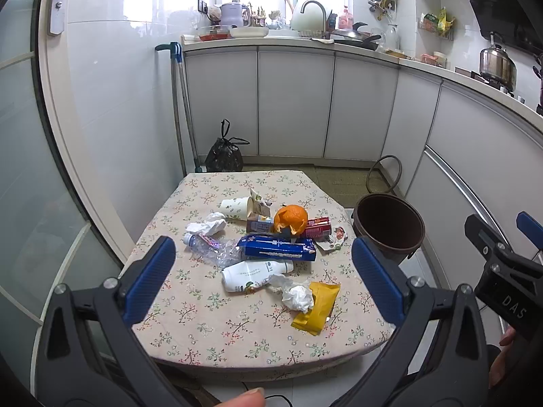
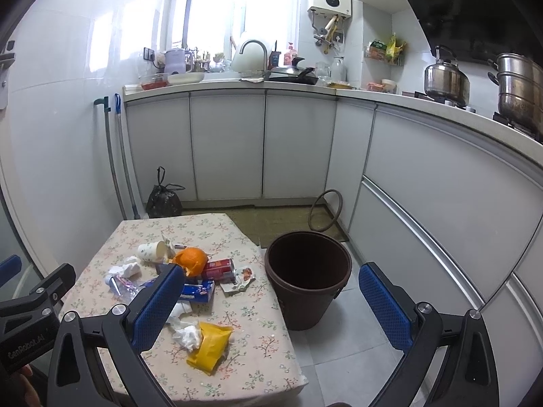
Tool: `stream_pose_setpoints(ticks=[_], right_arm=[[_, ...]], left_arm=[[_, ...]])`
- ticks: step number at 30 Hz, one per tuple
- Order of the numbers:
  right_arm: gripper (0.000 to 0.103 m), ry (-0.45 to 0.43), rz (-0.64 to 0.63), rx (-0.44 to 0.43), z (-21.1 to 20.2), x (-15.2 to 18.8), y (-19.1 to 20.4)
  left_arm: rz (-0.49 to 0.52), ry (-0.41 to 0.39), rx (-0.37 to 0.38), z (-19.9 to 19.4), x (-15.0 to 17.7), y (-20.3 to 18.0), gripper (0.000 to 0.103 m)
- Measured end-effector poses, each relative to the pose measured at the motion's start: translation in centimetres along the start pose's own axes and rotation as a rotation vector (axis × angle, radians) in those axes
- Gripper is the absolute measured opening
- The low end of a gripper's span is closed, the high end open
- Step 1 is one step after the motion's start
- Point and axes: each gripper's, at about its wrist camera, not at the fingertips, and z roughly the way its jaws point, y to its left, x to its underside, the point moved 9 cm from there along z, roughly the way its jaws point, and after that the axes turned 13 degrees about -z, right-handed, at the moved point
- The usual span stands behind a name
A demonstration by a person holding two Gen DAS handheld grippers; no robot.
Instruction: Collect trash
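Left gripper (image 1: pixel 263 264): jaws spread wide, empty, held above the near edge of the floral-cloth table (image 1: pixel 237 342). Right gripper (image 2: pixel 271 302): likewise wide apart, empty. Trash on the table: two crumpled white tissues (image 1: pixel 297 293), one yellow wrapper (image 1: pixel 317 307), one orange peel (image 1: pixel 291 218), one red can (image 1: pixel 317 228). One round brown plastic bin (image 2: pixel 307 279) stands on the floor just beside the table.

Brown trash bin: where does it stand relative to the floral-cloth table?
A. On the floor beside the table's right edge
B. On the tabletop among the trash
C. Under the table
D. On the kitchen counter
A: the brown trash bin stands on the tiled floor, right of the table, open-topped.
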Motion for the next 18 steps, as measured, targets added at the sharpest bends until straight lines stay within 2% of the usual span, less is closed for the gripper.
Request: stream_pose_setpoints(ticks=[18], right_arm=[[0.103, 0.000, 0.000, -0.001, 0.06, -0.04, 0.04]], left_arm=[[-0.005, -0.007, 0.002, -0.11, -0.34, 0.25, 0.103]])
